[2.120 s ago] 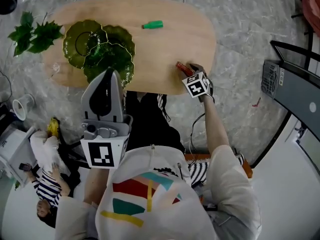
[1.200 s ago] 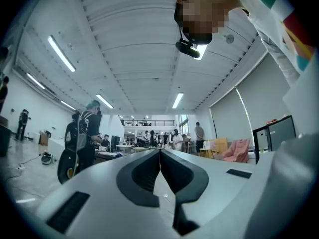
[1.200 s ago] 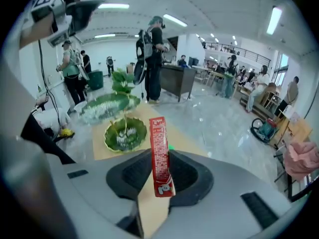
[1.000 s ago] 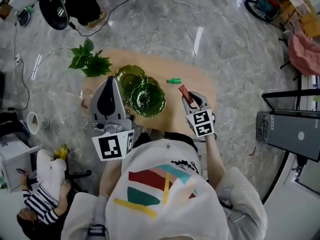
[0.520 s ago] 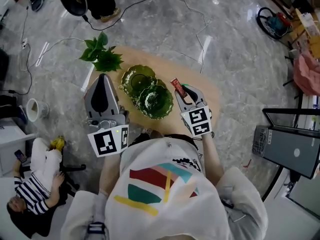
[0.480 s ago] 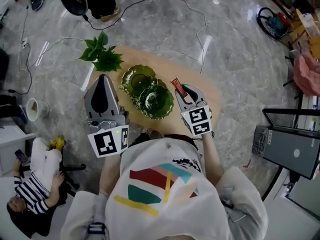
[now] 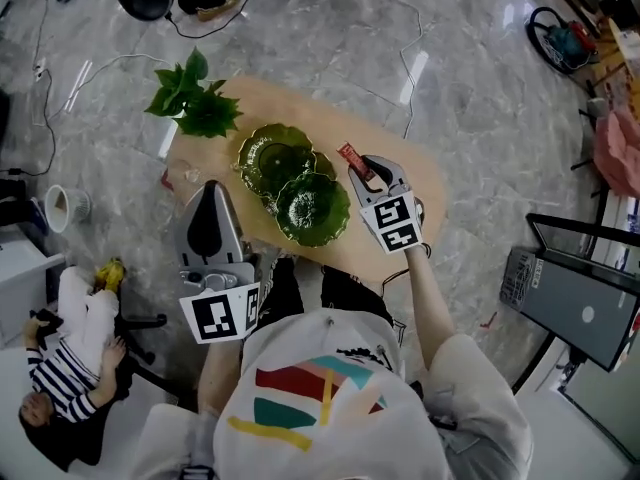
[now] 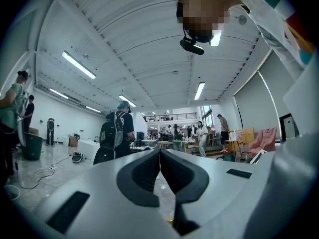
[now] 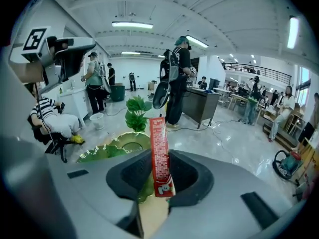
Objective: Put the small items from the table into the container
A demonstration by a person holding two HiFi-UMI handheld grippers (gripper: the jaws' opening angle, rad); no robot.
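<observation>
Right hand-held gripper (image 7: pixel 366 171) is clamped on a red snack packet (image 7: pixel 350 158). The packet sticks up out of the pads and hangs over the tabletop (image 7: pixel 330 128), just off the right side of the green glass dish cluster (image 7: pixel 312 208). That cluster sits mid-tabletop and reaches toward the near edge. In the right gripper view the packet (image 9: pixel 159 153) stands nearly upright, with the dishes (image 9: pixel 107 151) behind it. Left hand-held gripper (image 7: pixel 211 190) has its jaws pressed together with nothing in them, and it's at the near left edge. A leafy plant (image 7: pixel 190 103) sits at the far left corner.
</observation>
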